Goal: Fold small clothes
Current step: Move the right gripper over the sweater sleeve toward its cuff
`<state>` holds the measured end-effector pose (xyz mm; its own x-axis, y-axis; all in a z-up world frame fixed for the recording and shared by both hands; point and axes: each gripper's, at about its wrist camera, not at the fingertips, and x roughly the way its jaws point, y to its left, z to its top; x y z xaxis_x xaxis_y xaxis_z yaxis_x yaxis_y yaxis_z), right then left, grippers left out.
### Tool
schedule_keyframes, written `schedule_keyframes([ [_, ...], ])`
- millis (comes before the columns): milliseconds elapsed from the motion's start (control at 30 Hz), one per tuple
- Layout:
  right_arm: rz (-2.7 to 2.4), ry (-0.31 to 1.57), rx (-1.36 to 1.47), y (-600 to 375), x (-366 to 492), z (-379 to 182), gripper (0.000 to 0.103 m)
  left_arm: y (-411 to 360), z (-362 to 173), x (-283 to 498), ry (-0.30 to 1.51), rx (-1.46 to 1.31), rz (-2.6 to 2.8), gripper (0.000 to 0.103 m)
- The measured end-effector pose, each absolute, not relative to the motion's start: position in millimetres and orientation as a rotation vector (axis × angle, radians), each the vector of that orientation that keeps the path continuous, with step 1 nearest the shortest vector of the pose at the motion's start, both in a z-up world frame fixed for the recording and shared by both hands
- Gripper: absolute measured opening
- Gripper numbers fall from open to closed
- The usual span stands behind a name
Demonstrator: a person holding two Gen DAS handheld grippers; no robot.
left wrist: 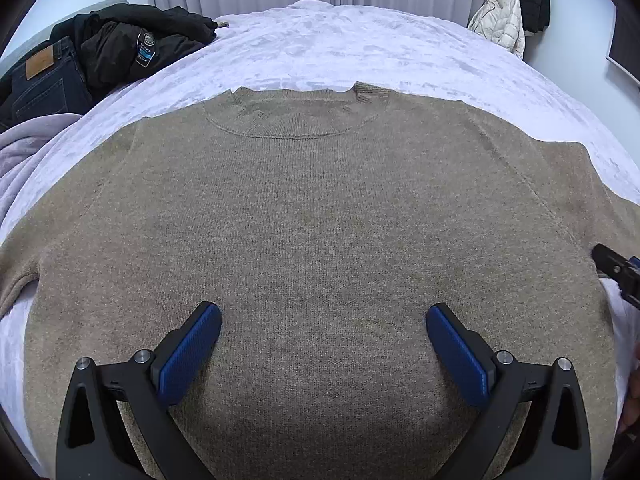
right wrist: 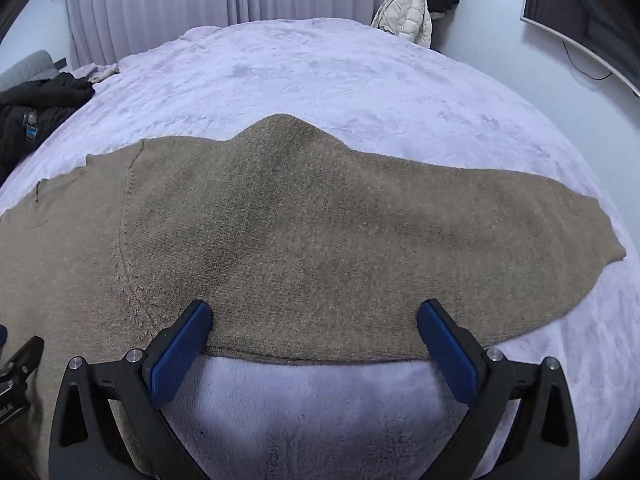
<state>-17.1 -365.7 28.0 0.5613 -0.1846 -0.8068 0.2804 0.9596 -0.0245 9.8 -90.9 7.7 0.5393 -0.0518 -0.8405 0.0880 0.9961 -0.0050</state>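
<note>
A tan knitted sweater (left wrist: 312,216) lies flat on the bed, its round collar (left wrist: 288,116) at the far side. My left gripper (left wrist: 323,322) hovers open over the sweater's body, nothing between its blue pads. The sweater's right sleeve (right wrist: 420,240) stretches out to the right in the right wrist view. My right gripper (right wrist: 314,320) stands open at the near lower edge of that sleeve, close to the armpit seam (right wrist: 128,256). The right gripper also shows at the right edge of the left wrist view (left wrist: 618,270), and the left one at the lower left of the right wrist view (right wrist: 16,368).
A pale lilac plush blanket (left wrist: 360,48) covers the bed. Dark jackets and jeans (left wrist: 92,56) are heaped at the far left. A cream puffer coat (left wrist: 500,20) and a dark coat hang at the back right. A wall screen (right wrist: 580,16) is at the right; curtains hang behind.
</note>
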Motion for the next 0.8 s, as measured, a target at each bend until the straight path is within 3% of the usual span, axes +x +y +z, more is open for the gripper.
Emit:
schedule_keyframes([
  [233, -0.407, 0.891, 0.236, -451.9, -61.6, 63.0, 0.103, -144.8, 35.6, 32.9, 1.001, 0.055, -0.179, 0.103],
  [400, -0.552, 0.920, 0.459, -557.8, -97.8, 53.3, 0.102, -204.0, 25.3, 70.5, 1.070, 0.058, -0.238, 0.103],
  [667, -0.519, 0.767, 0.632, -627.4, -96.6, 58.5, 0.100, -265.5, 16.3, 110.1, 1.061, 0.120, -0.182, 0.103],
  [733, -0.522, 0.741, 0.652, -635.0, -92.5, 57.7, 0.087, -268.1, 14.3, 110.6, 1.053, 0.126, -0.178, 0.103],
  [800, -0.508, 0.773, 0.614, -634.0, -78.6, 55.6, 0.045, -262.1, 19.0, 105.9, 1.045, 0.107, -0.192, 0.103],
])
